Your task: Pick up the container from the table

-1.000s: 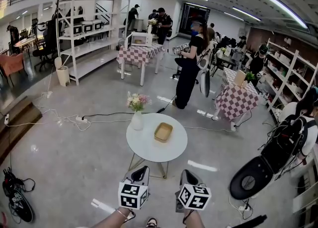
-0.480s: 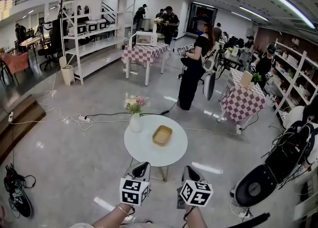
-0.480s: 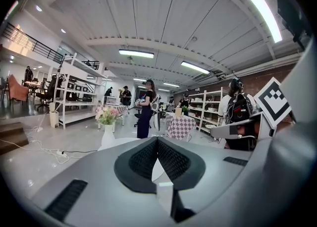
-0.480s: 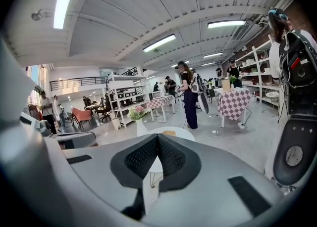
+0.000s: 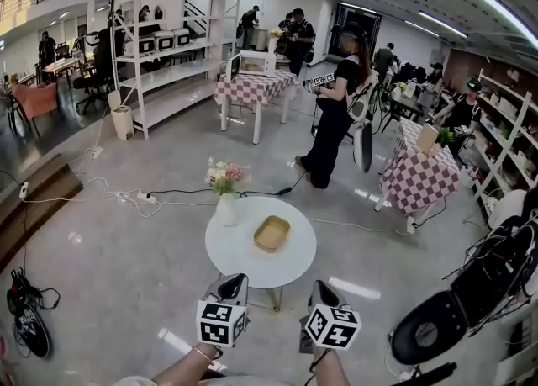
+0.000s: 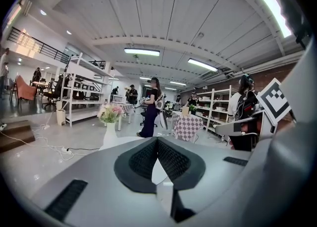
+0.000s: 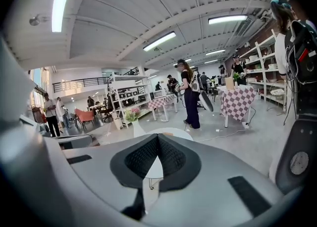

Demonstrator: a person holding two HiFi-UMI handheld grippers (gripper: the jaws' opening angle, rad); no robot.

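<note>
- Container (image 5: pixel 272 233) lay untouched on the round bench (image 5: pixel 244 262).
- Left gripper (image 5: pixel 236 282) and right gripper (image 5: pixel 320 289) hung short of it, fingers clenched on nothing.
- Approach, grasp and lift were all left to do.

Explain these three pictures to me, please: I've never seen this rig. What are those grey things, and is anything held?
No robot: a person holds a two-jaw gripper in each hand. The head view looks down from a camera on the person's head at the left gripper and right gripper, near a round table. On the table sit a tan container and a vase of flowers. The other two views look along each gripper's own jaws: both are shut and empty.
</note>
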